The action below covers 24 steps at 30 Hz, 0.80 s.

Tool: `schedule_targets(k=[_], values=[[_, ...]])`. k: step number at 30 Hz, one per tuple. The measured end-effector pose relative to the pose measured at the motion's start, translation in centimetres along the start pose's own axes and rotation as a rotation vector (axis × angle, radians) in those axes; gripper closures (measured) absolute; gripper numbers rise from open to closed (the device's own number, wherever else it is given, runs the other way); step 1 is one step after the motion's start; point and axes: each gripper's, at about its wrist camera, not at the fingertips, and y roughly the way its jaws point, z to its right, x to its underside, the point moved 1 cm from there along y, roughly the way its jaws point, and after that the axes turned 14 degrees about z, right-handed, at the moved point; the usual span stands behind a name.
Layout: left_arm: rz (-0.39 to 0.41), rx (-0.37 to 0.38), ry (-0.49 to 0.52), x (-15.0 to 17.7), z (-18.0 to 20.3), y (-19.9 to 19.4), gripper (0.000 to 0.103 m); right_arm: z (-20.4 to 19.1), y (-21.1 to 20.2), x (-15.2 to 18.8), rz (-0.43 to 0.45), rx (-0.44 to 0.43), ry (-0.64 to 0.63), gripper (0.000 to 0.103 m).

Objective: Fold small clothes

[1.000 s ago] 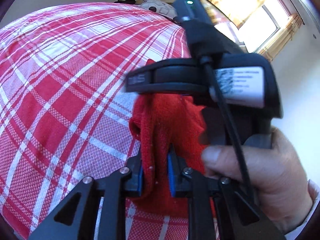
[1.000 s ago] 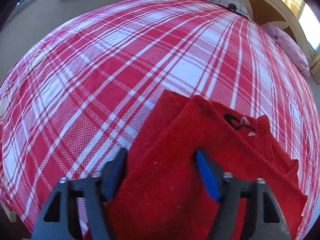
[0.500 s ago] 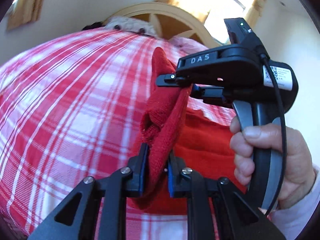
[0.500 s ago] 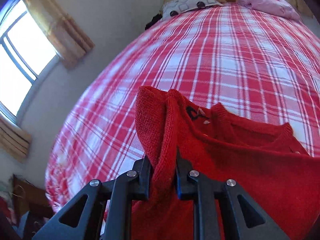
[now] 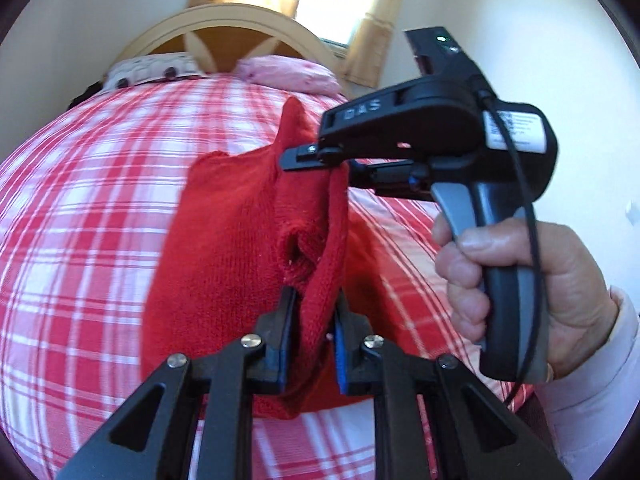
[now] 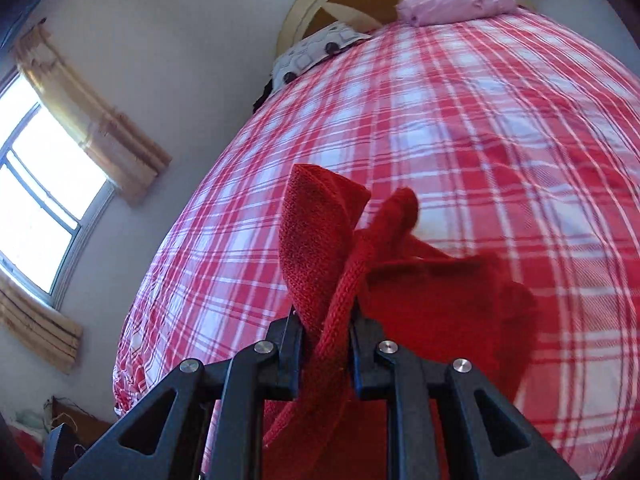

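One red sweater (image 5: 224, 248) now lifted by two tongs (image 5: 314, 312).

text: "DAS" | on: right claw (image 5: 338, 166) housing | sticker: unreadable

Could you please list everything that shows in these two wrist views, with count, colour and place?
Knitted garment: one, red, lifted off the bed, pinched at two spots.
Bedspread: one, red and white check, covering the bed.
Pillows: two at the head of the bed, one pink, one white with dark spots.
Headboard: one, cream arch with brown panels, against the wall.
Curtains: yellowish, beside the windows.
Window: one on the side wall in the right wrist view; another, bright, behind the headboard.
Left claw: black, blue pads, shut on the garment.
Right claw: black, shut on the garment; jaws just closed.
Hand: one, gripping the right claw's handle, pale sleeve.
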Motion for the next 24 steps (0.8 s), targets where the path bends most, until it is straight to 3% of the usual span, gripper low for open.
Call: schedule_targets(k=[6, 11, 15, 20, 22, 24], values=[[-0.046, 0.015, 0.087, 2.1, 3.3, 1.8, 0.086, 5.2, -0.2, 1.7, -0.006, 0.012, 0.07, 0.085], [-0.072, 0.011, 0.073, 2.4, 2.7, 2.6, 0.086, 8.0, 0.6, 2.6, -0.015, 0.023, 0.083, 0.085], [-0.079, 0.047, 0.074, 2.2, 3.0, 3.4, 0.086, 9.9, 0.7, 2.9, -0.006, 0.027, 0.121, 0.085], [-0.16, 0.099, 0.113, 3.8, 4.1, 3.7, 0.085, 10.7, 0.2, 3.7, 0.014, 0.034, 0.151, 0.08], [-0.166, 0.115, 0.131, 3.9, 3.9, 2.8, 0.076, 10.9, -0.5, 3.8, 0.031, 0.048, 0.156, 0.069], [-0.184, 0.129, 0.147, 3.6, 3.3, 2.0, 0.062, 11.0, -2.1, 3.9, 0.054, 0.084, 0.166, 0.066]])
